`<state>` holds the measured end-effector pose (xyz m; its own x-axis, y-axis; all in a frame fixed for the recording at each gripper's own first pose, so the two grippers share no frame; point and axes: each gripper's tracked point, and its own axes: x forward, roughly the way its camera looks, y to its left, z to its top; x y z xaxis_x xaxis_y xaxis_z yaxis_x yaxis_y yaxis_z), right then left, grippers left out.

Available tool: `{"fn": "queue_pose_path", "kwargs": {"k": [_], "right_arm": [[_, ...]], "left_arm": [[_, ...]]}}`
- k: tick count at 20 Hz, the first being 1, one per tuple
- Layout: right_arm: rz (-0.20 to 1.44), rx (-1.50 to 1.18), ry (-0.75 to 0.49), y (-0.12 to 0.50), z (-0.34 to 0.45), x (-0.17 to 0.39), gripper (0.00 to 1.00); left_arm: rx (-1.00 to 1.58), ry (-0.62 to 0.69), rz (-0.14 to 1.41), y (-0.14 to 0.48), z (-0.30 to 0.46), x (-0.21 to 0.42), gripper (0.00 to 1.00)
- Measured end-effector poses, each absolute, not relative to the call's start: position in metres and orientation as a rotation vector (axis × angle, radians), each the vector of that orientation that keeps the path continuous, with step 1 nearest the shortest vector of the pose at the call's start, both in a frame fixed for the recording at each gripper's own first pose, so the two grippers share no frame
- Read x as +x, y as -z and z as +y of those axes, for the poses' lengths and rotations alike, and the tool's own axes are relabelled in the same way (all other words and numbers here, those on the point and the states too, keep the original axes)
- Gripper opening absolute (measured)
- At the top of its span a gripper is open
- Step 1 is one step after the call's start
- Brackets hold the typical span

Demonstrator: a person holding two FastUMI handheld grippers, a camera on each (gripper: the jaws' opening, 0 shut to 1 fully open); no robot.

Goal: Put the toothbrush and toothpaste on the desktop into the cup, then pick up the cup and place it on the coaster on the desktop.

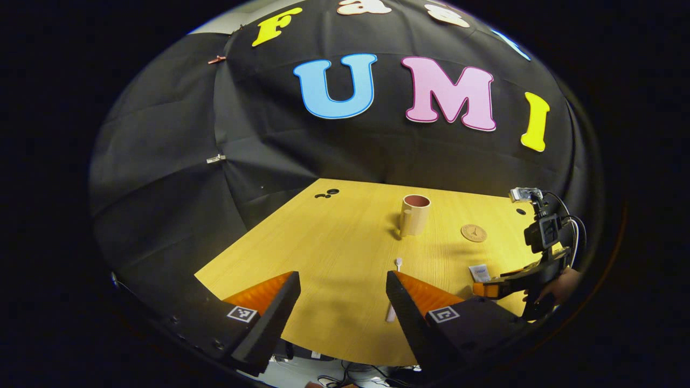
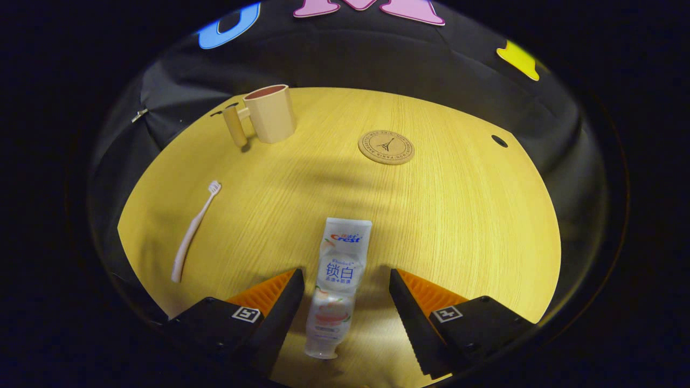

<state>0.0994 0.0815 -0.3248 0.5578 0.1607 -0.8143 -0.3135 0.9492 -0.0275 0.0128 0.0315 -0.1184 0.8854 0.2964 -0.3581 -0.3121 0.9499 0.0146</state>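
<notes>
My right tongs (image 2: 345, 302) hang spread apart over the toothpaste (image 2: 338, 280), which lies flat on the worktop (image 2: 458, 215), its capped end toward me and its crimped tail pointing at the cup (image 2: 269, 113). The tube sits between my two fingers but nearer one of them, with nothing pressing on it yet, so I judge the step in hand is the pinch. To do it well I would shift sideways until the tube is centred, come down low enough for the pads to meet its flanks, and close on the firmer lower body near the cap, not on the flat tail, which would likely fold and slip. Then I would tip it upright before carrying it to the cup's mouth. My left tongs (image 1: 342, 302) are also released, hovering with the toothbrush (image 1: 395, 288) just beside one finger; its bristle head points toward the cup. The coaster (image 2: 386, 146) lies beside the cup, well apart from the tube, and is bare. The cup stands upright, with its handle turned away from the coaster.
</notes>
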Motion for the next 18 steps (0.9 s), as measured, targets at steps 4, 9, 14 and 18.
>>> {"fn": "queue_pose_path", "kwargs": {"k": [4, 9, 14, 18], "right_arm": [[0.972, -0.132, -0.246, 0.327, 0.082, 0.102, 0.98], [1.033, -0.115, -0.196, 0.328, 0.083, 0.097, 0.74], [1.122, -0.112, -0.177, 0.33, 0.081, 0.096, 0.49], [1.106, -0.124, -0.172, 0.329, 0.082, 0.097, 0.38]], "left_arm": [[-0.017, -0.254, 0.38, 0.124, 0.018, 0.017, 0.99], [0.022, -0.168, 0.366, 0.122, 0.006, 0.029, 0.99], [0.01, -0.142, 0.353, 0.122, 0.006, 0.035, 0.98], [0.014, -0.149, 0.357, 0.128, 0.011, 0.037, 0.98]]}}
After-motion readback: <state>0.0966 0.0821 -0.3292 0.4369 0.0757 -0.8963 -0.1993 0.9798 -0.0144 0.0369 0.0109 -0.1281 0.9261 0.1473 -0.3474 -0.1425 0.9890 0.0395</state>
